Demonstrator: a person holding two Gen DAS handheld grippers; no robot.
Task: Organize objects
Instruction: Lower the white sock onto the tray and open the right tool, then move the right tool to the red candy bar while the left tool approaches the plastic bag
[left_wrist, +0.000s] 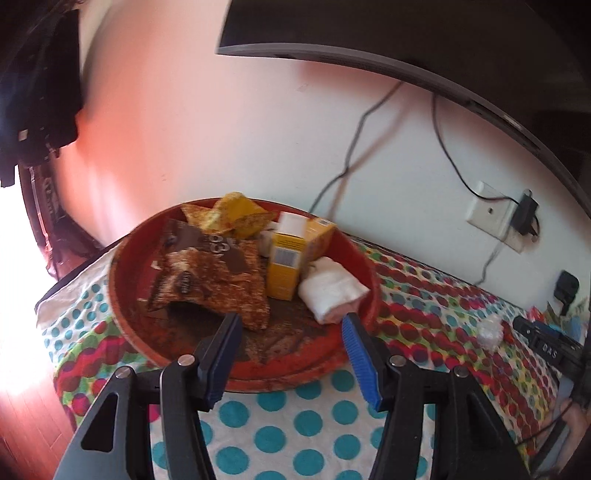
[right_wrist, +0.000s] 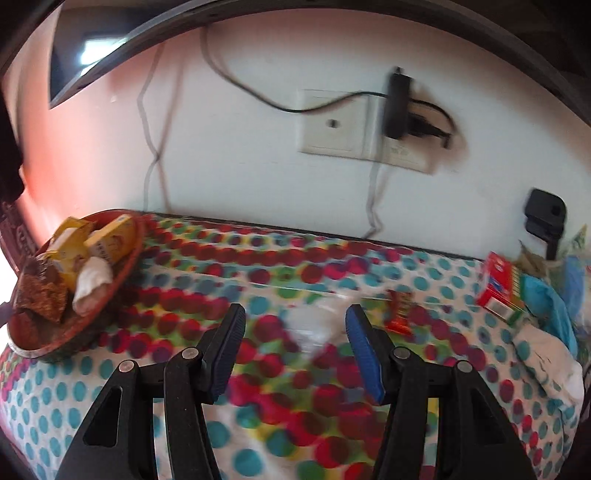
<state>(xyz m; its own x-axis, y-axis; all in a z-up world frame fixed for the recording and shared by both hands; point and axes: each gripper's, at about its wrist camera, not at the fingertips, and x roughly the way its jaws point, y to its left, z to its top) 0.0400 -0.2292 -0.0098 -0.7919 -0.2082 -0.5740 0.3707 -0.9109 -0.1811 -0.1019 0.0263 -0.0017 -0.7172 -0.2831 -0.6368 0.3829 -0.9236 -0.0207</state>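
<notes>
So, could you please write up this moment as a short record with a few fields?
surface: polka-dot cloth over a table against a white wall
red tray: holds a brown snack packet, yellow carton, rolled white cloth, yellow wrappers
still outside tray: clear plastic wrapper, small red sachet, red-and-green box
left gripper: open, empty, at the tray's near rim
right gripper: open, empty, aimed at the clear wrapper
image quality: right wrist view is motion-blurred
</notes>
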